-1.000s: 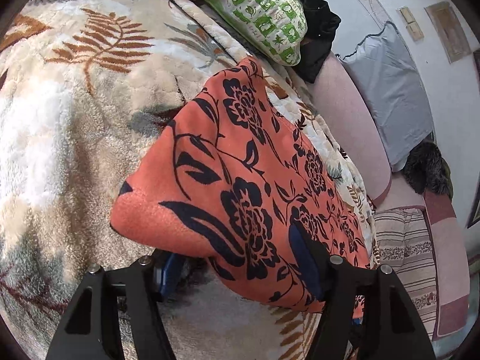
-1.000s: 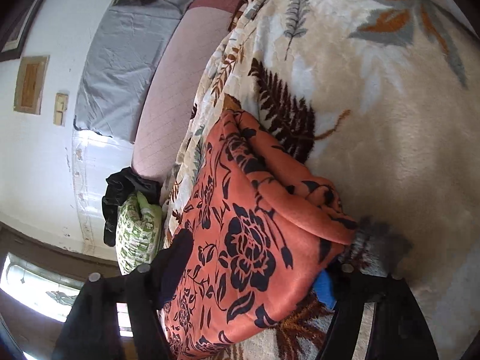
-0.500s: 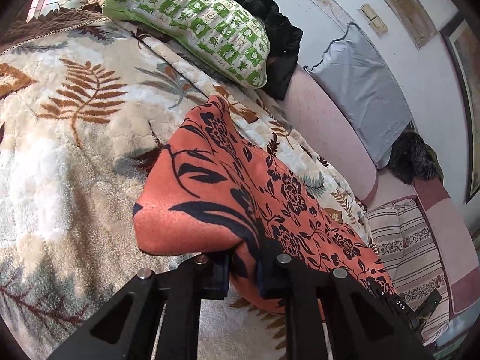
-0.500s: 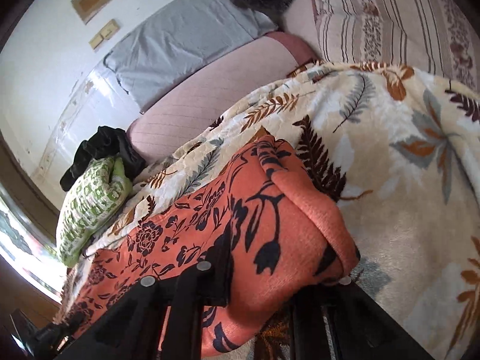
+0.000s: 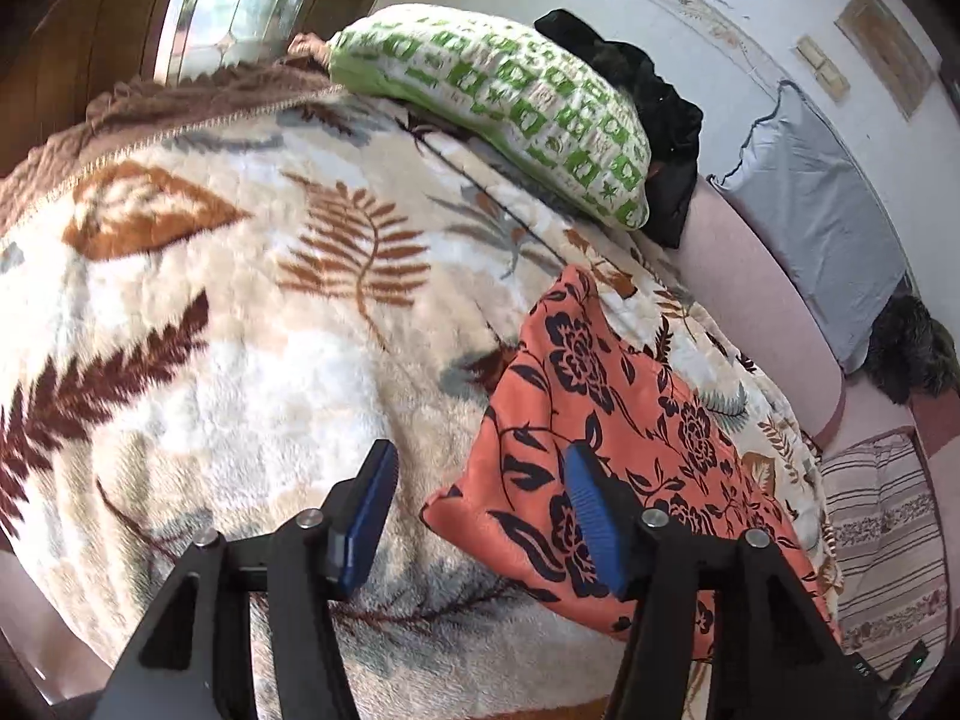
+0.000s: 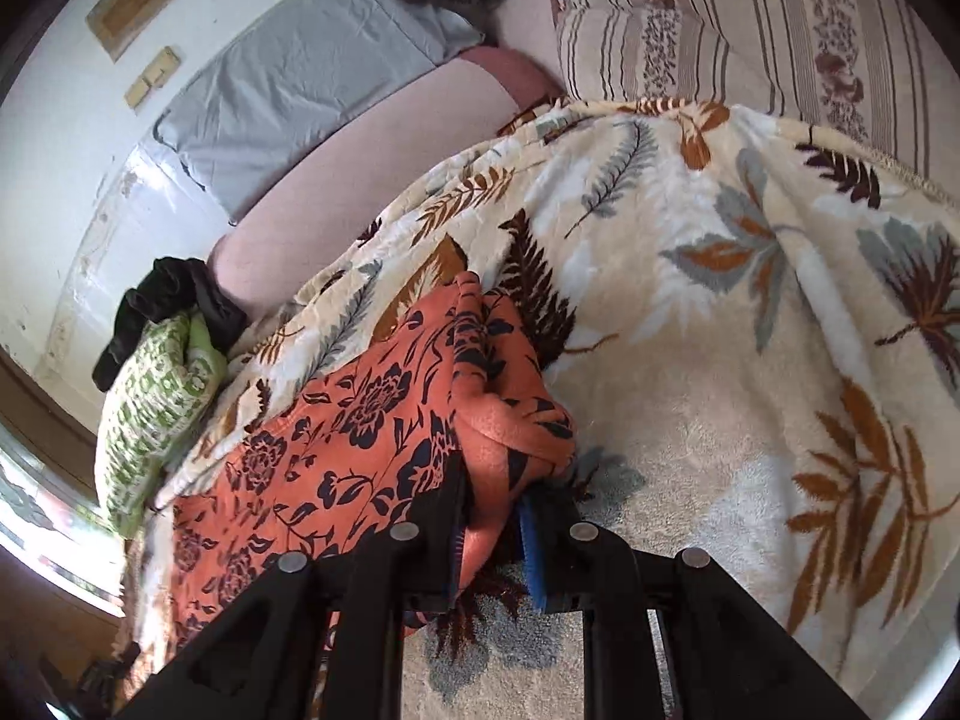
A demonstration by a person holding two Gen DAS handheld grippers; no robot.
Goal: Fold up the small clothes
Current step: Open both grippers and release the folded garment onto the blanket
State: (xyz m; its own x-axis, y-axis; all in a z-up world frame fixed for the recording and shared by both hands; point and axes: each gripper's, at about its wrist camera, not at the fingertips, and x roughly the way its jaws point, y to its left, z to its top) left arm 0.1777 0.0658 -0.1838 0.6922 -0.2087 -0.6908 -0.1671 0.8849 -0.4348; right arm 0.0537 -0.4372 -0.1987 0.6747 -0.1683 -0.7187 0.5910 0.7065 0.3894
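My right gripper [image 6: 492, 534] hides the near fold of the orange fleece garment with dark flowers [image 6: 360, 420] between its black arms, its far end runs off the lower left edge, and my left gripper's right finger [image 5: 591, 516] covers its corner.

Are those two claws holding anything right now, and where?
The right claw pinches the orange flowered cloth at its folded corner. The left claw, just opened, holds nothing.
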